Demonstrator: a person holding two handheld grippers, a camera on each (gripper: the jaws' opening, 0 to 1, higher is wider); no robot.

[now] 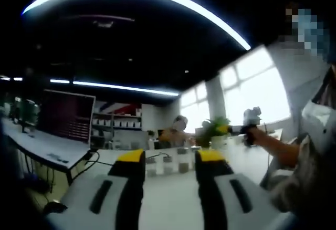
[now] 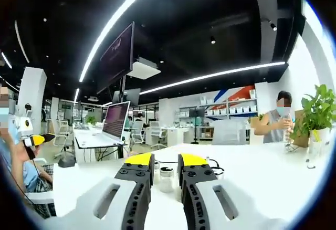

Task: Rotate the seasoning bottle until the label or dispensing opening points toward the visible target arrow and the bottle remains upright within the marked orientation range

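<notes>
In the left gripper view the left gripper [image 1: 170, 159] rises from the bottom with its yellow-tipped jaws set apart and nothing between them; beyond the tips lies the white table [image 1: 168, 198], and on it, just past the jaws, stand some small pale jars [image 1: 167, 164], too blurred to say which is the seasoning bottle; a black cable [image 1: 97, 161] runs across the table to the left of the jars; further left of the table stands a dark monitor [image 1: 67, 115] on a long desk [image 1: 42, 148]; behind the table a seated person [image 1: 176, 133] and shelves [image 1: 116, 121] show, and to the right of the jars a green plant [image 1: 214, 129]; right of the plant the right gripper [image 1: 251, 121] is held up in a hand [image 1: 249, 135] above the table, its jaw state not clear from here. In the right gripper view the right gripper [image 2: 166, 163] has its jaws parted by a narrow gap, empty; between and just beyond the tips a small clear bottle [image 2: 166, 178] with a dark cap stands upright on the table [image 2: 262, 177], with another small jar [image 2: 156, 170] just left of it and a black cable [image 2: 212, 167] to its right; far right of the bottle is the plant [image 2: 315, 114] in a white pot, and beside it a person [image 2: 275, 117]; left of the bottle stands a laptop [image 2: 116, 119] on a desk, and at the far left the left gripper [image 2: 32, 138] shows, held by a hand [image 2: 22, 151].
</notes>
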